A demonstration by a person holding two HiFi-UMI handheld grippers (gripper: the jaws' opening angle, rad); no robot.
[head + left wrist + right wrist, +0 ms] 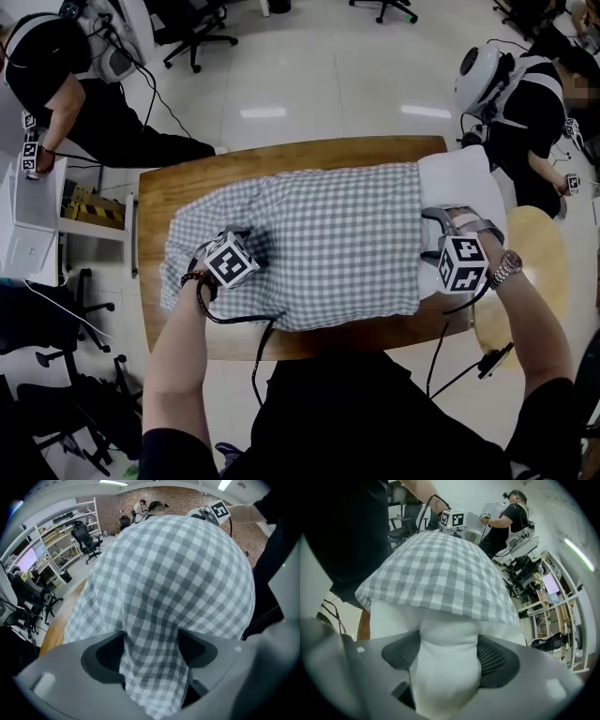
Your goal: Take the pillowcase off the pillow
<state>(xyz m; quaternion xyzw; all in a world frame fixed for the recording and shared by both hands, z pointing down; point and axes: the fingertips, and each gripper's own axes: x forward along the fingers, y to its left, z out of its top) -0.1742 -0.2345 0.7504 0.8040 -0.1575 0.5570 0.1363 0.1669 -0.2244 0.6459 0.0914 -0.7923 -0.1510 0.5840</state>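
Note:
A grey-and-white checked pillowcase covers most of a white pillow, which lies across the wooden table with its bare end sticking out at the right. My left gripper points down into the case's left part. In the left gripper view a ridge of checked cloth rises into the wide gap of the left gripper, whose jaws stand open. My right gripper is on the bare end, and in the right gripper view white pillow stuffing bulges between the pads of the right gripper, squeezed.
One person works at a white desk at the back left, another stands at the back right. A round wooden stool is beside the table's right end. Office chairs and cables are on the floor around.

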